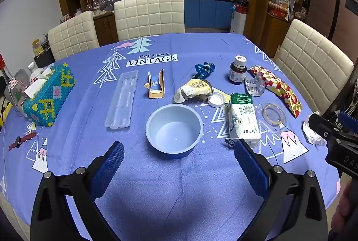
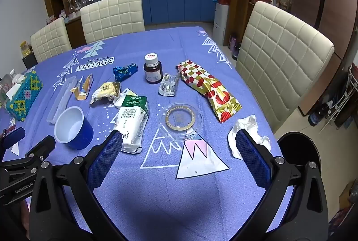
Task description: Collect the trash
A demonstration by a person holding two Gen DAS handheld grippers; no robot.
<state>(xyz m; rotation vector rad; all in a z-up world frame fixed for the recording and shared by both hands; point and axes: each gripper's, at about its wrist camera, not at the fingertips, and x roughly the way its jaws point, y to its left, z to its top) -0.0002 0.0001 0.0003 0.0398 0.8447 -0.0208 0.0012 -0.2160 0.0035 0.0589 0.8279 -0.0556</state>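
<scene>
Trash lies spread over the blue tablecloth [image 1: 156,185]. A blue bowl [image 1: 174,129] stands just beyond my open left gripper [image 1: 179,151], nothing between its fingers. Right of the bowl lies a squashed white milk carton [image 1: 243,120], also in the right wrist view [image 2: 132,122]. Farther back are a yellow wrapper [image 1: 197,90], a blue wrapper [image 1: 204,69], a torn gold box [image 1: 156,84] and a red-gold checked packet [image 2: 210,88]. A crumpled white tissue [image 2: 248,131] lies partly behind the right finger of my open right gripper [image 2: 179,147].
A brown pill bottle [image 2: 153,71], a blister pack [image 2: 169,84], a clear glass ashtray [image 2: 180,121], a clear plastic tray [image 1: 123,97] and a beaded tissue box [image 1: 49,95] share the table. Cream chairs [image 2: 282,57] ring it. A black bin [image 2: 299,151] stands right of the table edge.
</scene>
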